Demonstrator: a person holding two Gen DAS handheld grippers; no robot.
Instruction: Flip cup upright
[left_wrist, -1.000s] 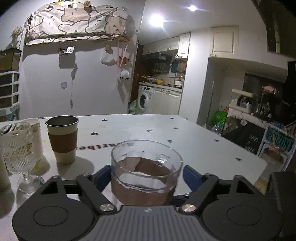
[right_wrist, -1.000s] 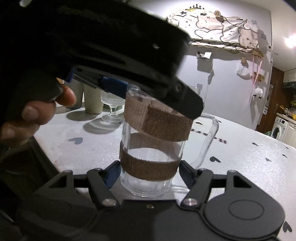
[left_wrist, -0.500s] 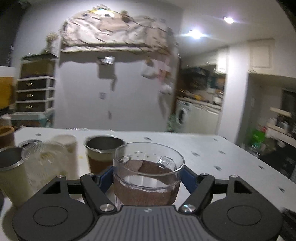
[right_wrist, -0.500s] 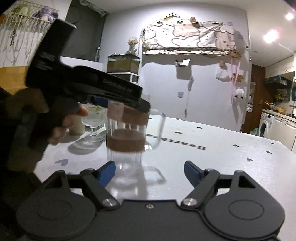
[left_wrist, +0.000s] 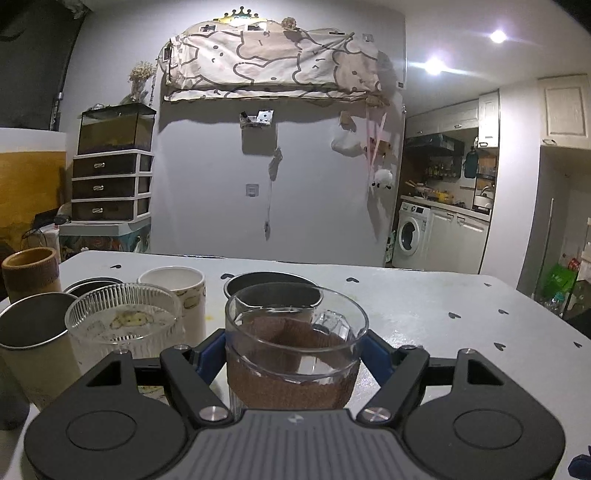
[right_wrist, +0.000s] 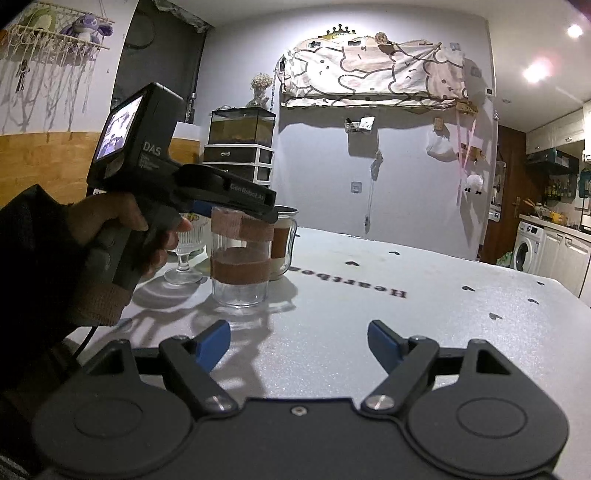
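A clear glass mug (left_wrist: 295, 347) with brown tape bands and a handle stands upright. My left gripper (left_wrist: 293, 350) is shut on the mug near its rim. In the right wrist view the mug (right_wrist: 240, 266) rests on the white table (right_wrist: 406, 317) with the left gripper (right_wrist: 236, 206) clamped around its top. My right gripper (right_wrist: 299, 343) is open and empty, drawn back from the mug over bare table.
Behind and left of the mug stand a sleeved metal cup (left_wrist: 271, 291), a white cup (left_wrist: 177, 295), a ribbed stemmed glass (left_wrist: 123, 325), a metal tumbler (left_wrist: 33, 339) and a brown cylinder (left_wrist: 31, 273). The table edge runs along the right (left_wrist: 546, 317).
My right gripper let go of the mug and pulled back. My left gripper carried the mug left toward the group of cups and it now stands on the table.
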